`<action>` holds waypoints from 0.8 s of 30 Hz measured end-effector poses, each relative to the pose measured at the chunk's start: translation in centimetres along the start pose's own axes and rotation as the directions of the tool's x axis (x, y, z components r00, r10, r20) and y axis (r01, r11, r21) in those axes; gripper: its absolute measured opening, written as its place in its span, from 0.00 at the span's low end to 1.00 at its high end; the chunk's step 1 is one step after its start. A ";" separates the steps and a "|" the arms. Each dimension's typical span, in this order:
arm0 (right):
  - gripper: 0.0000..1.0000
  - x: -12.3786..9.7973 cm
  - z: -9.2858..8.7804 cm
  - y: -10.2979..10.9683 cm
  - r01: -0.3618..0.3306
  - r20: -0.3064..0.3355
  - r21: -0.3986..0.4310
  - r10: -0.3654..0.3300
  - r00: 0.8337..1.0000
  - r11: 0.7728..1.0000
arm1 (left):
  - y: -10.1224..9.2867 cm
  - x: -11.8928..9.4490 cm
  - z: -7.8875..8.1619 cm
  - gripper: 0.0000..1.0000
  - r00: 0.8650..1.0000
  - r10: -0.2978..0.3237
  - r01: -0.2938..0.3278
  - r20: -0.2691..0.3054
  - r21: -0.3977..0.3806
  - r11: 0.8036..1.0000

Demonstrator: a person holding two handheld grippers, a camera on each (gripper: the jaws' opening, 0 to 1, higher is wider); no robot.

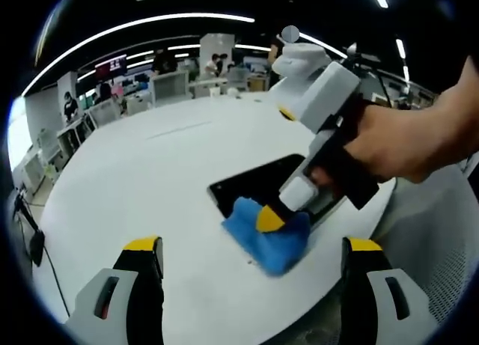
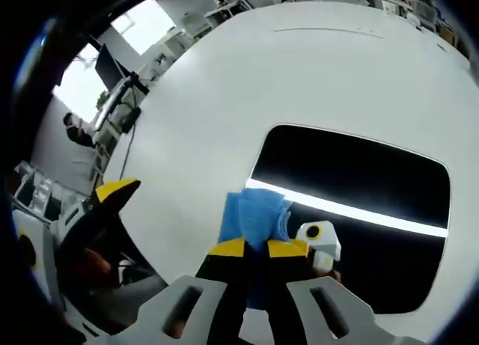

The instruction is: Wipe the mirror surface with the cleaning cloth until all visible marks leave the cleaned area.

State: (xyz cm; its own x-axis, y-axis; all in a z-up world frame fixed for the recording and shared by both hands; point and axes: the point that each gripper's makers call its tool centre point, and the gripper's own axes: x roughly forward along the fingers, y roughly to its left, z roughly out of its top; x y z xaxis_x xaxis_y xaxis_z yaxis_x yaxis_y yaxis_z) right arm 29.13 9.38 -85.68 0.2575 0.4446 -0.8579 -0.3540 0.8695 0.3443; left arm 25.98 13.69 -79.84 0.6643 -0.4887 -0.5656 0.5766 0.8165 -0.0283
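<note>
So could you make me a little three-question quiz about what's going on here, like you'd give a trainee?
1. True or false: the right gripper is shut on the blue cloth.
2. Where does the cloth rest? A) in the middle of the white table, far from the mirror B) at the edge of the dark mirror C) on a chair
3. Fill in: the left gripper has its jaws ____, with nothing between them.

Key: 1 true; 2 B; 3 open.
</note>
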 end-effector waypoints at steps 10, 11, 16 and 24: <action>0.02 0.0 0.3 0.0 -0.003 -0.020 0.036 0.004 1.000 0.999 | 0.0 0.2 -0.6 0.99 1.000 -0.011 0.011 -0.018 -0.001 1.000; 0.02 0.1 0.5 -0.1 -0.007 -0.018 0.035 0.008 1.000 0.999 | 0.0 0.2 -0.6 1.00 1.000 -0.012 0.012 -0.017 -0.012 1.000; 0.02 0.3 0.9 -0.3 -0.010 -0.023 0.054 0.011 1.000 0.998 | -0.2 0.1 -0.3 1.00 1.000 -0.022 0.022 -0.002 -0.020 1.000; 0.02 0.5 1.9 -0.6 -0.009 -0.023 0.079 0.010 1.000 0.997 | -0.2 0.1 -0.5 1.00 1.000 -0.027 0.027 -0.004 -0.032 0.999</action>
State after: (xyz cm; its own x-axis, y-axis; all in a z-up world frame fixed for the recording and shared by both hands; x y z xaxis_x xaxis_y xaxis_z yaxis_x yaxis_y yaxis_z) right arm 31.14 9.47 -85.57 0.2335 0.4485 -0.8627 -0.2840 0.8800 0.3807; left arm 25.72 13.62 -80.27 0.6462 -0.5097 -0.5679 0.5788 0.8124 -0.0705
